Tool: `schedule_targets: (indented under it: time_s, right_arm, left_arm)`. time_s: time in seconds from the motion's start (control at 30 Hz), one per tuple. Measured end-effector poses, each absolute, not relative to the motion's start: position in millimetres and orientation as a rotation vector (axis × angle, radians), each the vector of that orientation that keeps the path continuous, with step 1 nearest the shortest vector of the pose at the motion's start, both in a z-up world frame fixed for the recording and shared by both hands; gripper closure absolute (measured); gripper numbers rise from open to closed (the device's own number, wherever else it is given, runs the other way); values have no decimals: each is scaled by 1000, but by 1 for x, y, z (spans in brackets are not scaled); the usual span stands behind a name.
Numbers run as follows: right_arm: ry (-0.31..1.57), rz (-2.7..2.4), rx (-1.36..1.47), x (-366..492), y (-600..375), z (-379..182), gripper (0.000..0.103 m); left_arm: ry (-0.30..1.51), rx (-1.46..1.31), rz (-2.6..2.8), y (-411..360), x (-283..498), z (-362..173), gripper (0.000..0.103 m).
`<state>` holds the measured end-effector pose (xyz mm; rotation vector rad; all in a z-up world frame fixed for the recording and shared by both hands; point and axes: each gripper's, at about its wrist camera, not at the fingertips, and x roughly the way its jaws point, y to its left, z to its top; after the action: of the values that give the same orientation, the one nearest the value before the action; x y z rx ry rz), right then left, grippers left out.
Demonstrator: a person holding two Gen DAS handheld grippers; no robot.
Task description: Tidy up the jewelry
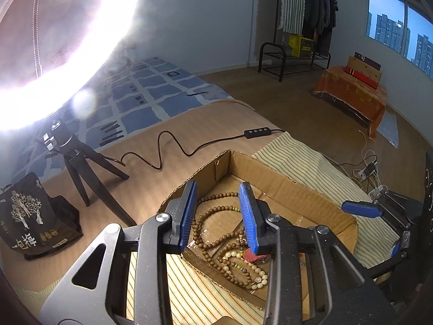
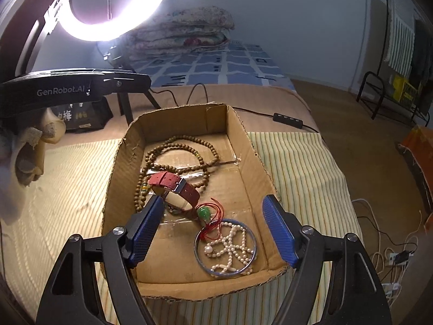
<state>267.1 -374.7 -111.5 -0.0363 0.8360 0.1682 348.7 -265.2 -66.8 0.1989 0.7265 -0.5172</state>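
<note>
Left wrist view: left gripper (image 1: 219, 214) hovers over the near-left part of the cardboard box (image 1: 297, 187), jaws partly apart, nothing between them. Wooden bead strand (image 1: 213, 216) lies in loops on the box floor directly below and ahead of the fingers. A mixed pale-and-brown bead bracelet (image 1: 243, 268) sits nearer, by the box's near wall. Right gripper's blue finger shows at the right edge, over the far rim. Strand judged light, limp, rolls easily; best pinched across a single run of beads where loops don't overlap, otherwise it drags neighbours along.

Right wrist view: right gripper (image 2: 213, 230) wide open, empty, above the near end of the box. Red-strap watch (image 2: 176, 189) sits just ahead of the left finger, on top of the wooden strand. Green pendant on red cord (image 2: 204, 213) lies between the fingers. Blue bangle (image 2: 197, 254) rings a heap of pearl strand (image 2: 230, 246), lower between the fingers. Bangle looks rigid, thin, likely slippery; grip across the rim. Pearls loose, likely fragile thread; cord may snag with them. Ring light (image 2: 113, 8) glares above.
</note>
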Motion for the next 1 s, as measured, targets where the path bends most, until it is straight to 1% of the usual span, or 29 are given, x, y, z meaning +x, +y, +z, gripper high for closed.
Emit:
schedule_targets:
  time_s: [0.23,0.47,0.77,0.97,1.0]
  right_arm:
    - [821,165,-32,257,-373,-100,28]
    - [790,155,-52,242,-368,-76,28]
    - [717,154,-72,207,-355,-29,28]
    - [684,135,-105,182,-342,-2,27]
    - [677,131,-103,177,-341,2,26]
  left_arm:
    - [712,187,-515,-257,337,-55,71]
    - [667,166,-510,-242,313,-28,71]
    - [575,136,-489,-208,260,19,71]
    - [552,129,-478,-185,223,42,71]
    - [551,120,-478,-180,215,46,68]
